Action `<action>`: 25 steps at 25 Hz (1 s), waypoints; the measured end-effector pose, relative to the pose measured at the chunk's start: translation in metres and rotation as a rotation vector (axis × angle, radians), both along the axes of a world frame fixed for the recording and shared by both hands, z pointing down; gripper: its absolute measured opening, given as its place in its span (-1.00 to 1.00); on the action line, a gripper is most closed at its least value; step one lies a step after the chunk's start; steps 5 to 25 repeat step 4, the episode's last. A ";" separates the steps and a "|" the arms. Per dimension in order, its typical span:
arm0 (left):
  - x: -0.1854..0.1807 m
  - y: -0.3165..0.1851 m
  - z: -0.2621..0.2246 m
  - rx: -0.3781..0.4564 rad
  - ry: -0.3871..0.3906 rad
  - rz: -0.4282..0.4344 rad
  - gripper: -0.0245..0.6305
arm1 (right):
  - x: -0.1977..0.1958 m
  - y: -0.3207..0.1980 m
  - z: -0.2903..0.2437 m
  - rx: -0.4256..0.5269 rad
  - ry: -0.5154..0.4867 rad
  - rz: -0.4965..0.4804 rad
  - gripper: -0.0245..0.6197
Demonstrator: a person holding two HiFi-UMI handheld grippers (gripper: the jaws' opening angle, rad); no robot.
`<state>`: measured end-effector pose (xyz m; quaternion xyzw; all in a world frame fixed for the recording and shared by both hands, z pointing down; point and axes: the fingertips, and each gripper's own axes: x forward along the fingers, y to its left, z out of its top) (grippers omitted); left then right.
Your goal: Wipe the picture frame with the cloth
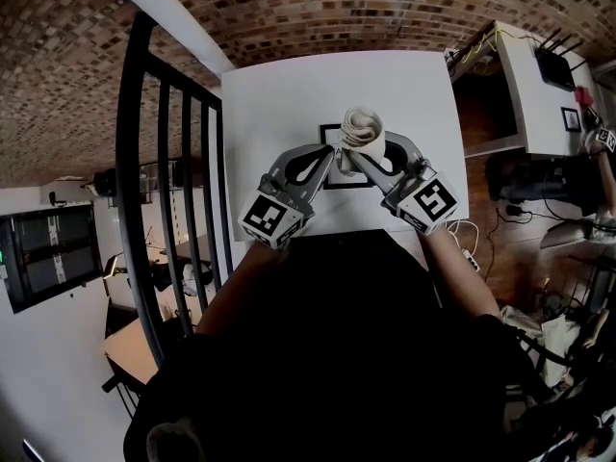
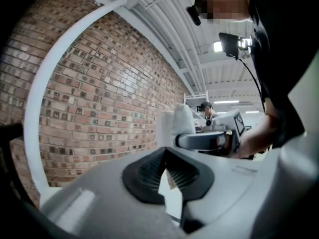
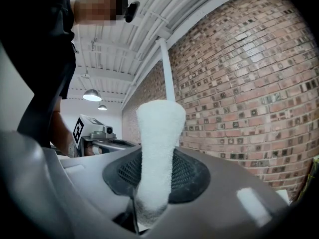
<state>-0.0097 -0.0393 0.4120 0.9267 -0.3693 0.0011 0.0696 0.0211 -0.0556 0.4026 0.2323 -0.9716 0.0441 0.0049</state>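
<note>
The black-edged picture frame (image 1: 346, 185) is over the white table (image 1: 289, 94), between both grippers. My left gripper (image 1: 332, 154) comes in from the left, its jaws shut on the frame's thin edge (image 2: 172, 193). In the left gripper view that edge shows as a pale sliver between the dark pads (image 2: 168, 178). My right gripper (image 1: 361, 152) is shut on a rolled white cloth (image 1: 364, 126), which sticks up above the frame's top. The cloth (image 3: 157, 148) fills the gap between the right jaws (image 3: 149, 183). Both grippers tilt upward, close together.
A black railing (image 1: 164, 181) runs along the table's left side. A brick wall (image 1: 289, 8) stands behind the table. At the right is a white desk (image 1: 539, 75) with small items, and cables (image 1: 472, 239) lie on the floor below it.
</note>
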 end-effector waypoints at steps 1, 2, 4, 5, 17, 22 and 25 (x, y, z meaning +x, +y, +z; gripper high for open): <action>0.000 0.000 -0.001 0.002 0.000 0.001 -0.92 | 0.000 0.000 0.000 0.000 -0.001 0.000 -0.58; 0.001 0.000 -0.001 0.006 -0.001 0.003 -0.92 | 0.000 0.001 0.000 0.001 -0.003 0.000 -0.58; 0.002 0.001 -0.003 0.013 -0.002 0.006 -0.92 | 0.000 0.001 0.002 0.001 -0.009 0.000 -0.58; 0.002 0.001 -0.003 0.013 -0.002 0.006 -0.92 | 0.000 0.001 0.002 0.001 -0.009 0.000 -0.58; 0.002 0.001 -0.003 0.013 -0.002 0.006 -0.92 | 0.000 0.001 0.002 0.001 -0.009 0.000 -0.58; 0.002 0.001 -0.003 0.013 -0.002 0.006 -0.92 | 0.000 0.001 0.002 0.001 -0.009 0.000 -0.58; 0.002 0.001 -0.003 0.013 -0.002 0.006 -0.92 | 0.000 0.001 0.002 0.001 -0.009 0.000 -0.58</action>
